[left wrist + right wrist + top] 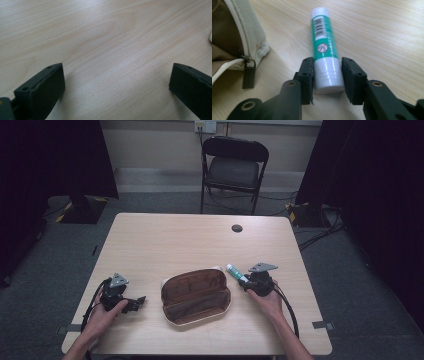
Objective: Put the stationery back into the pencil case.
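Between the right gripper's (327,75) black jaws lies a green-and-white glue stick (325,47), flat on the wooden table (387,37); jaws narrowed onto its white cap end, pads at or almost at both sides. Just left of that gripper, an open tan pencil case (234,45), zipper pull near. Left gripper (117,82) gapes wide over bare tabletop, nothing between.

Your high view looks down on the table (200,240) from above — each gripper view rides low, facing past its jaws, sharing that wood.
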### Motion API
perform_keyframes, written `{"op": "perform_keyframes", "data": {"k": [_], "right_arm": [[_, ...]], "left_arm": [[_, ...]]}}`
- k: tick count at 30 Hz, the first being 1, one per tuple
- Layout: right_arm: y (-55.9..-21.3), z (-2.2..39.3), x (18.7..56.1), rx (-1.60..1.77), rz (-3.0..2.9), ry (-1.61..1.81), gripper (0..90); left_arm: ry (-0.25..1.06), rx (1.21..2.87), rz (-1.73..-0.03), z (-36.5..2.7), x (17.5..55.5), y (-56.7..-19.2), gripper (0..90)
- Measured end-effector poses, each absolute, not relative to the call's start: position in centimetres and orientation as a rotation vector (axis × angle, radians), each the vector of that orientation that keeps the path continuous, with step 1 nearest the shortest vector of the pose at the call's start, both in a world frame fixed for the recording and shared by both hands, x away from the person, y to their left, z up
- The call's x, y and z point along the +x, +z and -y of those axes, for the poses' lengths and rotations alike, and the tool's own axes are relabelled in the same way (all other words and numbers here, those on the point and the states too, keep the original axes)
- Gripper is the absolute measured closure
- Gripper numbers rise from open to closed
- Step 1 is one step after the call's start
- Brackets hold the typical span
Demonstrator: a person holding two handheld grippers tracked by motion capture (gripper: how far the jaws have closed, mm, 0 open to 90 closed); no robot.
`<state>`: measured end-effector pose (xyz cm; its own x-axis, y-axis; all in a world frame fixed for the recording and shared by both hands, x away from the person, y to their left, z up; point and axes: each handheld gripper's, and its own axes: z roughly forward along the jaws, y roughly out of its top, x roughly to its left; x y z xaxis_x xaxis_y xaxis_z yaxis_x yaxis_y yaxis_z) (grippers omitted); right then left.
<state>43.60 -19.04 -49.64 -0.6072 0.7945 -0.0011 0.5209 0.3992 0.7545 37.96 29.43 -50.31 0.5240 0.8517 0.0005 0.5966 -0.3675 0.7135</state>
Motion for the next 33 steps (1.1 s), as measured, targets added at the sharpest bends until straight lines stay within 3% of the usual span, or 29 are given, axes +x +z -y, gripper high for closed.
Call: {"op": "perform_keyframes", "data": {"k": [15, 33], "right_arm": [[-49.6, 18.8, 43.4, 1.160, -2.290, 1.052, 65.5], [-47.0, 21.2, 42.1, 1.235, -2.211, 1.215, 65.7]], "left_arm": [[0.492, 2.098, -1.172, -29.4, 38.0, -50.3, 0.0], [0.491, 2.098, -1.171, -29.4, 38.0, -50.3, 0.0]]}}
